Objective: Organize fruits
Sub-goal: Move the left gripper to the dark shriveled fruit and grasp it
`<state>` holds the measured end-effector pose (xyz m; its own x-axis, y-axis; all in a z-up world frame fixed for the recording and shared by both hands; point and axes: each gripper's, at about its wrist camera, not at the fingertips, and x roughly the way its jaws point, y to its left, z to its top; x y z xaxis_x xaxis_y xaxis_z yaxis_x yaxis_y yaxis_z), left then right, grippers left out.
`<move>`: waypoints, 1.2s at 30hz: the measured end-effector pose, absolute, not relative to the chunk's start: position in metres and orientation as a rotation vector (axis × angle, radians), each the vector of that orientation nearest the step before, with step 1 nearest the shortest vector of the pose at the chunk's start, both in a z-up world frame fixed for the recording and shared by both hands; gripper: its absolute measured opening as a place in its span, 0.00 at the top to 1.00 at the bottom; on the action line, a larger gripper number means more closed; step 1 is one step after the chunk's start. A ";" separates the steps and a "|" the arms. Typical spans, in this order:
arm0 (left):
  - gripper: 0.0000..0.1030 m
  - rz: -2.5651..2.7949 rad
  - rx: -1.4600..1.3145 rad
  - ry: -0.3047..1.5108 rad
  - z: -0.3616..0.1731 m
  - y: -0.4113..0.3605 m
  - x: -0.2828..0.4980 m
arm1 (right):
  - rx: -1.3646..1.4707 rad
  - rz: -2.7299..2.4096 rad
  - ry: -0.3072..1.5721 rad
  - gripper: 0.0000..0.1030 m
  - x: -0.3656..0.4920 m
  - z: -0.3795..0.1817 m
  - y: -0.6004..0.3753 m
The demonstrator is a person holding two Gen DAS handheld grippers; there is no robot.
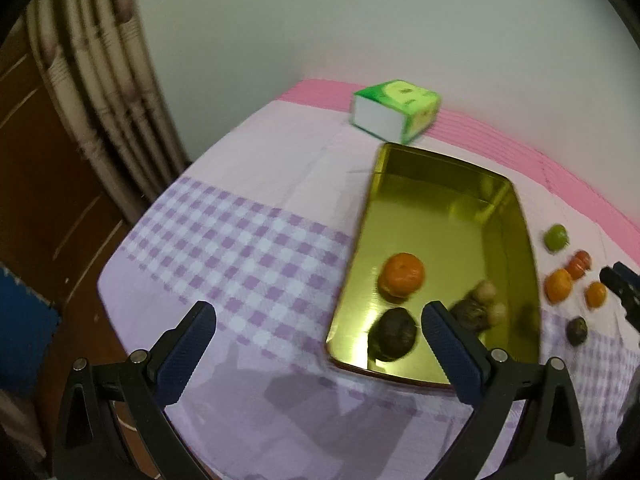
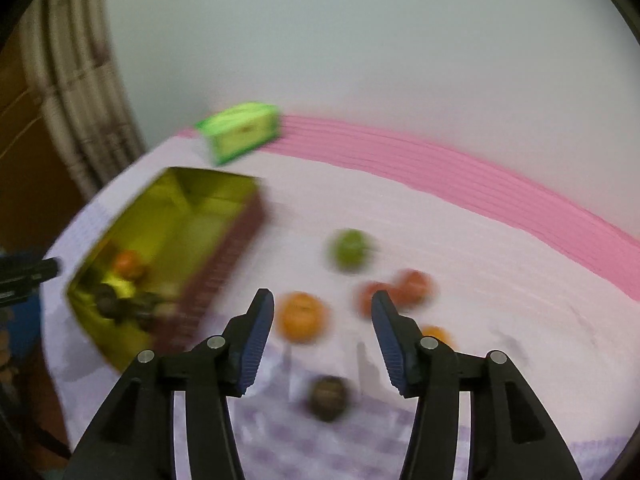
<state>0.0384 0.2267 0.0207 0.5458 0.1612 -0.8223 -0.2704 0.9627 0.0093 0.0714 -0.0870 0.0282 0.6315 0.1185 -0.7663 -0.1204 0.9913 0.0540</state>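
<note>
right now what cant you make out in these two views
- Small fruits at the tin's near right corner, left wrist view: blurred, partly behind a finger; kind and count unclear.
- Loose fruits by the orange, right wrist view: motion blur hides detail.
- Right gripper, left wrist view: cut by the right edge.

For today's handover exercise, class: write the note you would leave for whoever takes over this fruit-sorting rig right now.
Left hand-held gripper: open, empty, near the gold tin's near end.
Right hand-held gripper: open, empty, over the loose fruit.
Done: an orange, a dark fruit and a few blurred small ones lie in the tin.
Left on the cloth: green fruit, two red fruits, two oranges, one dark fruit.
Green tissue pack stands behind the tin.
</note>
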 end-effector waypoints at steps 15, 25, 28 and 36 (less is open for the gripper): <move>0.01 0.001 0.005 0.954 0.031 0.120 0.046 | 0.059 -0.091 0.979 0.27 0.063 -0.037 -0.210; 0.01 -0.186 0.072 1.027 0.004 0.028 0.062 | 0.042 -0.077 0.981 0.11 0.057 -0.053 -0.231; 0.01 -0.219 0.087 1.030 -0.003 0.009 0.067 | 0.043 -0.071 0.972 0.06 0.056 -0.054 -0.235; 0.17 -0.267 0.084 1.084 -0.023 -0.020 0.088 | 0.046 -0.071 0.971 0.00 0.055 -0.056 -0.238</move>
